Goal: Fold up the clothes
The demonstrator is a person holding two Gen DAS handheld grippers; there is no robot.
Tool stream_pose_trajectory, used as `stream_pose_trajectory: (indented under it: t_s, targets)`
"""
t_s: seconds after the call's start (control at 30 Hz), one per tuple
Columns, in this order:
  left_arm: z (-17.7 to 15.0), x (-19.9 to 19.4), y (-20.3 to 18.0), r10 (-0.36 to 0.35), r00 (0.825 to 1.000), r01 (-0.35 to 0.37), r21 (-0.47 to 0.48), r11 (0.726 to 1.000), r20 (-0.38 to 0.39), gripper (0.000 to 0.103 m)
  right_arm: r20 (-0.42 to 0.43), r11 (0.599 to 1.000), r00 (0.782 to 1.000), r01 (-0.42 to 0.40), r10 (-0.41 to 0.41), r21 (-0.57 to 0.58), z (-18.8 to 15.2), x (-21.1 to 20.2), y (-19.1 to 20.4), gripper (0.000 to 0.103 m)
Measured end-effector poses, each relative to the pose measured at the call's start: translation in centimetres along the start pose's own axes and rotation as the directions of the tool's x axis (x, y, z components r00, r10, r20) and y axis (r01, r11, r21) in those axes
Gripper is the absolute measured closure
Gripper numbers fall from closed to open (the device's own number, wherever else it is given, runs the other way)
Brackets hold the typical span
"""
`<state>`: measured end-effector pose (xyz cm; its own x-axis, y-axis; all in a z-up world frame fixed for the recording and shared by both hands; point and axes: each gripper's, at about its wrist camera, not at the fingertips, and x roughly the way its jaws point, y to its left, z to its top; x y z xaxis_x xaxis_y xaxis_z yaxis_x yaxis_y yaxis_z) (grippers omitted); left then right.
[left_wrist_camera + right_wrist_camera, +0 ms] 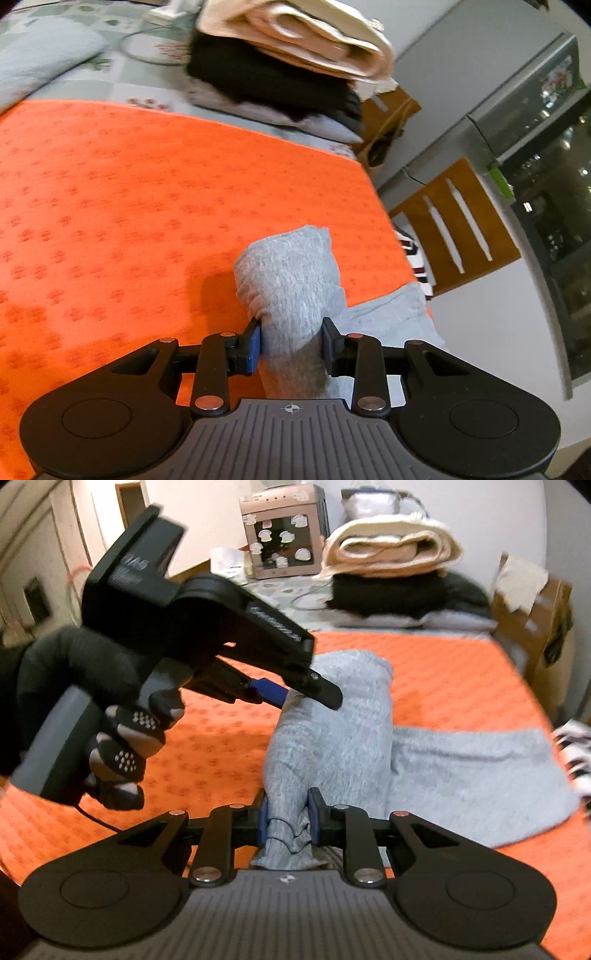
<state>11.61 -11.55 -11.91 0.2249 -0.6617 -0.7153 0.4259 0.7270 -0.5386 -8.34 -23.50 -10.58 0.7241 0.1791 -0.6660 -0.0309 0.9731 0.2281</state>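
We record, from the left of the right wrist view: a gloved hand (pixel 92 686) gripping the left tool (pixel 295 694), its blue-padded fingers pinching an upper fold of the grey garment (pixel 332 738). In the left wrist view the same tool (pixel 291 343) shows both pads pressed against a bunched roll of that garment, lifted over the orange cover (pixel 129 203). At centre, the right tool (pixel 286 821) pinches a lower bunch of the fabric, with a thin cord caught between its pads. The garment rises in a twisted column between the two tools. To the right, the rest of it lies flat on the orange cover of the bed (pixel 443 672). Behind: a stack of folded blankets (pixel 391 554), cream over black. At far right, a cardboard box (pixel 535 620).
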Motion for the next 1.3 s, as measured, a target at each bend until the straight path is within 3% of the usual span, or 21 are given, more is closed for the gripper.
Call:
stream_pose_trajectory:
  t_s: [0.17, 0.3, 0.4, 0.53, 0.67, 0.87, 0.97, 1.1, 1.3]
  targets:
    - [0.0, -0.8, 1.1, -0.033, 0.999, 0.033, -0.044, 0.998, 0.006, 0.064, 0.031, 0.99, 0.998, -0.058, 0.054, 0.132, -0.5, 0.5, -1.6, 0.077]
    - [0.3, -2.1, 0.5, -0.084, 0.994, 0.087, -0.03, 0.996, 0.07, 0.056, 0.1, 0.964, 0.994, -0.07, 0.045, 0.255, -1.2, -1.0, -3.4, 0.076]
    - [0.8, -2.8, 0.0, -0.106, 0.989, 0.106, 0.007, 0.994, 0.102, 0.052, 0.146, 0.947, 0.989, -0.055, 0.008, 0.317, -1.5, -2.0, -4.9, 0.074]
    - [0.7, -2.7, -1.4, -0.082, 0.992, 0.068, 0.149, 0.986, 0.094, 0.052, 0.193, 0.924, 0.978, -0.004, -0.076, 0.382, -2.2, -3.4, -7.0, 0.073]
    - [-0.9, -1.9, -3.9, -0.071, 0.996, 0.048, 0.367, 0.929, 0.05, 0.053, 0.199, 0.887, 0.959, 0.095, -0.204, 0.452, -3.1, -4.6, -9.4, 0.069]
    - [-3.7, 0.2, -8.7, -0.085, 0.996, 0.051, 0.635, 0.771, 0.023, 0.054, 0.172, 0.867, 0.917, 0.259, -0.359, 0.427, -3.0, -5.7, -11.0, 0.069]
    - [-3.0, 1.5, -10.1, -0.116, 0.993, 0.077, 0.665, 0.743, 0.014, 0.063, 0.188, 0.886, 0.912, 0.277, -0.364, 0.373, -2.7, -6.5, -10.4, 0.069]
    - [-2.0, 3.4, -12.0, -0.153, 0.988, 0.11, 0.701, 0.705, 0.0, 0.067, 0.188, 0.922, 0.925, 0.272, -0.329, 0.275, -2.0, -5.9, -8.7, 0.069]
    - [-0.5, 7.5, -12.1, -0.087, 0.994, 0.113, 0.691, 0.714, -0.073, 0.068, 0.127, 0.949, 0.946, 0.281, -0.299, 0.146, -2.5, -2.9, -6.8, 0.069]
